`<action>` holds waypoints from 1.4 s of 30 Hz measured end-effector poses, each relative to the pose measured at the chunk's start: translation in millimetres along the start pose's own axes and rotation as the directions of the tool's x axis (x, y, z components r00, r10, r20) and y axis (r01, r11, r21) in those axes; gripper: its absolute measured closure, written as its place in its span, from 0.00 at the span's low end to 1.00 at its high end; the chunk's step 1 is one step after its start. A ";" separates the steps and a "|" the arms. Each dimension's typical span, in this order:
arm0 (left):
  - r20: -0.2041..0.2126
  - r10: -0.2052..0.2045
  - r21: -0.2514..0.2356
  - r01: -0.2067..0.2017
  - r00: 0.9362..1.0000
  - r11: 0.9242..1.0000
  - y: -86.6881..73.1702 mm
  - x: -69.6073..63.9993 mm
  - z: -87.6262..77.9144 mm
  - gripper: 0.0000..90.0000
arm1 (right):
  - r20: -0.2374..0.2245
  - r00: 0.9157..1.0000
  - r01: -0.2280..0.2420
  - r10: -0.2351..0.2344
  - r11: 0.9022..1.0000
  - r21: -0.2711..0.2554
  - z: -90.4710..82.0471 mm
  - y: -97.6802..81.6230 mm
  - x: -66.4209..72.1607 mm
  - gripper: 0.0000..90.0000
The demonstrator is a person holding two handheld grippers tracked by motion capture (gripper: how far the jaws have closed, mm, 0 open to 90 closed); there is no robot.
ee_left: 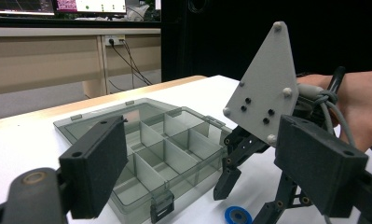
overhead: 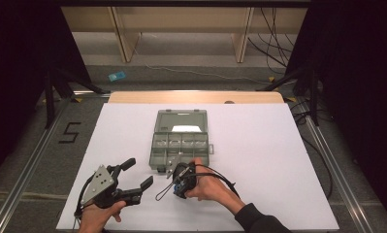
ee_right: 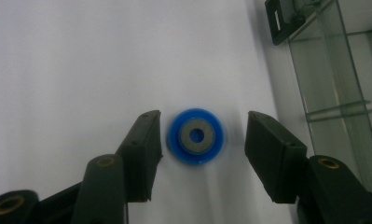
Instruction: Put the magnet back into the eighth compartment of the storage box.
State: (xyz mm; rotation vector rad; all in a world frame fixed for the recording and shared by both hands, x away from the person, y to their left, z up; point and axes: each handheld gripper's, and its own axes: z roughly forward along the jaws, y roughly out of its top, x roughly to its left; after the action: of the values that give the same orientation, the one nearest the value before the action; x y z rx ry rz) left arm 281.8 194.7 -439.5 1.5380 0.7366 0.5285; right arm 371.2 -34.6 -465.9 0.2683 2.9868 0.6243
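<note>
1. High view: your right gripper (overhead: 174, 170) points down at the bench (overhead: 278, 160) in the lower middle of the frame, just below the open compartment box (overhead: 180, 141); your left gripper (overhead: 135, 175), lower left, is released and farther off.
2. Left gripper view: the blue ring (ee_left: 237, 215) lies at the bottom edge, beneath the right gripper (ee_left: 249, 200).
3. Right gripper view: the blue ring (ee_right: 196, 136) lies flat at frame centre between the jaws; right gripper (ee_right: 202, 140) not yet clenched, a gap at the right.
</note>
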 end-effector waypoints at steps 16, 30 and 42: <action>0.002 0.001 -0.002 -0.001 1.000 1.000 -0.1 -0.1 0.2 0.18 | -0.030 0.999 -0.014 0.015 1.000 0.013 3.0 2.5 -3.4 0.64; -0.004 0.000 0.009 0.000 1.000 1.000 0.7 -0.3 -1.3 0.18 | -0.033 0.999 -0.028 0.028 1.000 0.004 0.8 0.6 -6.0 0.70; -0.003 0.001 0.008 -0.001 1.000 1.000 1.0 -0.5 -1.6 0.18 | -0.023 0.998 -0.060 0.059 0.996 -0.059 -18.3 -0.7 -14.1 0.70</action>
State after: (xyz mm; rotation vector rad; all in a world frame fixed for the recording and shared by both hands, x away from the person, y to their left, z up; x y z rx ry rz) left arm 280.5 195.4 -438.3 1.5457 0.7410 0.5298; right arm 382.9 -45.0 -448.9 0.3502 2.9836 0.7261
